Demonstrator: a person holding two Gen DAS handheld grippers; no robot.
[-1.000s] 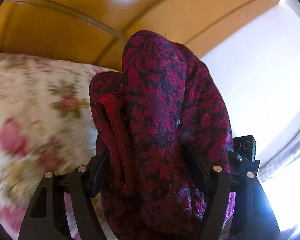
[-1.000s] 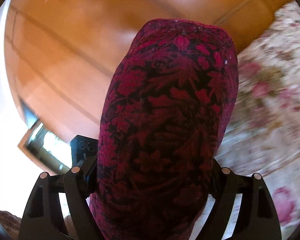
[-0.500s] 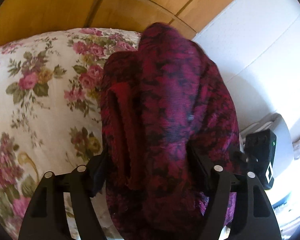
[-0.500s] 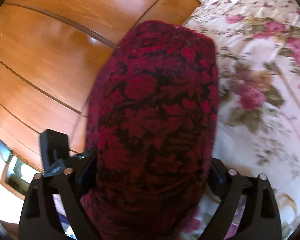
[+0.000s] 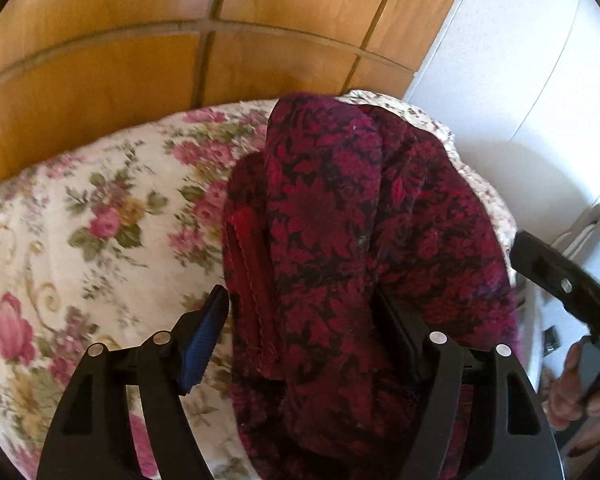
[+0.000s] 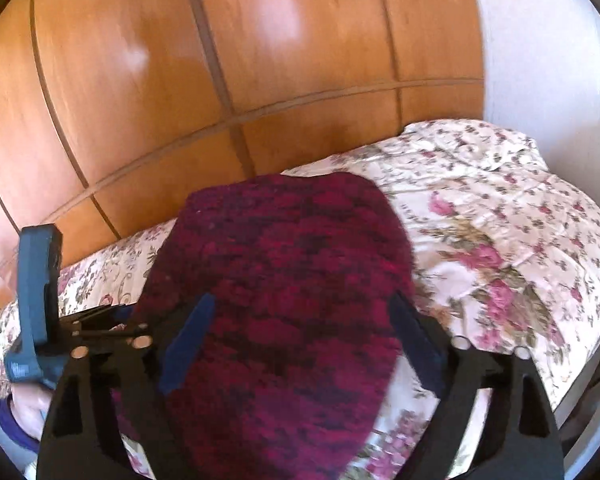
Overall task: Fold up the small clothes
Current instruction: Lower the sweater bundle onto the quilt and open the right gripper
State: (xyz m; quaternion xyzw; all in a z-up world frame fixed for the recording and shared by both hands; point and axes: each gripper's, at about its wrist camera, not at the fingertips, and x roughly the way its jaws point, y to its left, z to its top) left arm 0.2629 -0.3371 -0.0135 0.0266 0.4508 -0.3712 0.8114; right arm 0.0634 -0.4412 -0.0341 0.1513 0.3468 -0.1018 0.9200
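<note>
Both grippers — left gripper (image 5: 300, 312), right gripper (image 6: 300, 316) — now spread, having released the folded red garment (image 5: 340, 240) onto the floral bed (image 5: 100, 208): fold placed

**Bed, panelling and wall**

A floral bedspread (image 5: 100, 220) with pink roses on cream fills the lower left of the left wrist view and the right of the right wrist view. Orange-brown wooden panelling (image 6: 180, 80) with dark grooves spans the top of both. A white wall (image 5: 520, 80) occupies the upper right.
</note>
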